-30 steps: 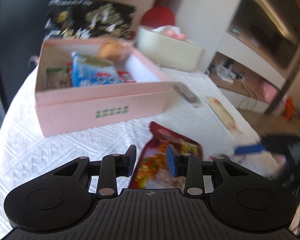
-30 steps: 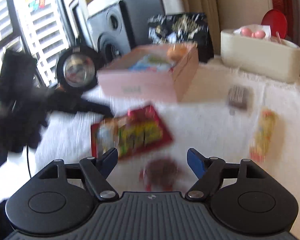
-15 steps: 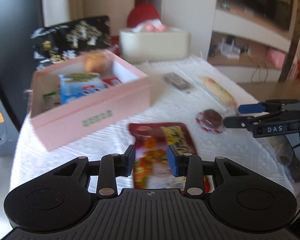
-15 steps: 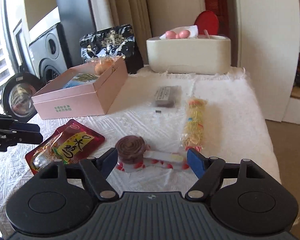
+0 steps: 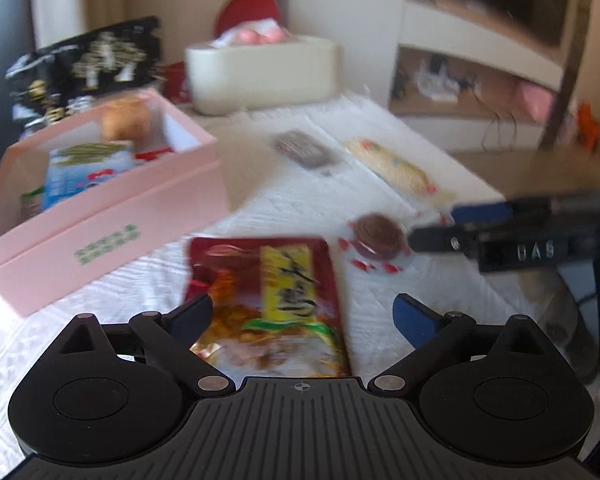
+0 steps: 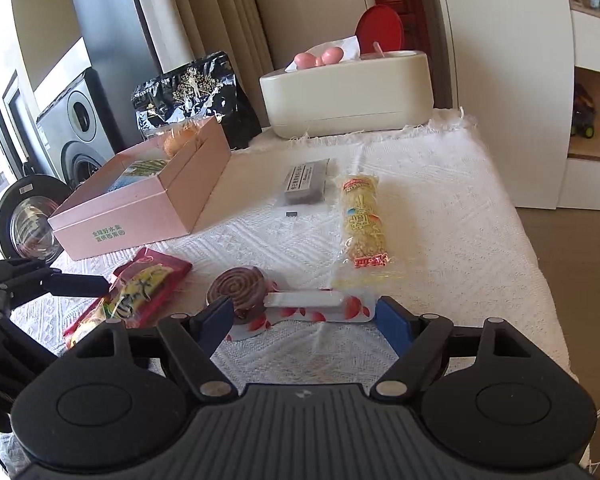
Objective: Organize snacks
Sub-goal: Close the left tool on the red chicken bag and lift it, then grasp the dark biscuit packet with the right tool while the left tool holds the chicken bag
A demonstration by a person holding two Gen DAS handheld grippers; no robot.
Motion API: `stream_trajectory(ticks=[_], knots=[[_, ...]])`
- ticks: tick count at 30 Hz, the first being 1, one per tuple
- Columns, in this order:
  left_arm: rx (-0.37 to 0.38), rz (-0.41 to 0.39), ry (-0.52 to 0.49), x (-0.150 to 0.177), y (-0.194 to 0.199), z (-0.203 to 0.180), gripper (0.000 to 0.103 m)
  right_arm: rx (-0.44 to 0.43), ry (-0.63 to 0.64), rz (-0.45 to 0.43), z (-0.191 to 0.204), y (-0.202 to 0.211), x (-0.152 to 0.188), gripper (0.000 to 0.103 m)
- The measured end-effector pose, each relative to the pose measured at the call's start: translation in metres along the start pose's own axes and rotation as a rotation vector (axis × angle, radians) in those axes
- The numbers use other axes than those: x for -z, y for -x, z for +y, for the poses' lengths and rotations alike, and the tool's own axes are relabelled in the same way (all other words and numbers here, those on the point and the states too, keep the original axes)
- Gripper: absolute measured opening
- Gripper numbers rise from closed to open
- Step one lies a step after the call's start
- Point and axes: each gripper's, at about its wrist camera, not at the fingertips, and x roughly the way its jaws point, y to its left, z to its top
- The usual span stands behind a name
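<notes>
Left hand-held gripper (image 5: 302, 314) jaws opening, straddling red snack pouch (image 5: 268, 292), no pinch yet. Right hand-held gripper (image 6: 302, 320) opening around spiral lollipop (image 6: 238, 286). Centre, close gently, lift toward pink box (image 6: 140, 204).

A home living room: curtains (image 6: 228, 20), loudspeaker (image 6: 74, 128), tissue box (image 6: 348, 92), clothed table (image 6: 440, 200).

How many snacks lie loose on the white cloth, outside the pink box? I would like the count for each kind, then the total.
Red pouch: 1
Brown spiral lollipop: 1
Yellow noodle-like bar: 1
Grey flat packet: 1
Total: 4
</notes>
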Motion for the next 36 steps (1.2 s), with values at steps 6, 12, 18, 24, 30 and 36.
stream_trajectory(ticks=[6,12,18,24,30,36], knots=[[-0.058,0.071,0.054,0.004,-0.018,0.023,0.101,0.002,0.011,0.006,0.002,-0.001,0.000,0.082],[-0.040,0.064,0.030,-0.004,-0.029,0.020,0.100,-0.018,0.025,0.019,0.003,-0.004,-0.001,0.090],[-0.029,0.044,-0.025,-0.005,-0.037,0.013,0.101,-0.049,0.020,0.026,0.001,-0.005,-0.002,0.095],[-0.038,0.014,-0.013,-0.001,-0.028,0.016,0.087,-0.131,-0.038,0.036,-0.012,-0.005,-0.005,0.101],[-0.012,-0.036,0.033,0.009,-0.009,0.025,0.075,-0.115,0.078,0.085,0.002,-0.008,-0.007,0.103],[0.003,-0.077,0.100,0.011,0.026,0.036,0.073,-0.068,0.330,-0.017,0.044,0.022,-0.021,0.093]])
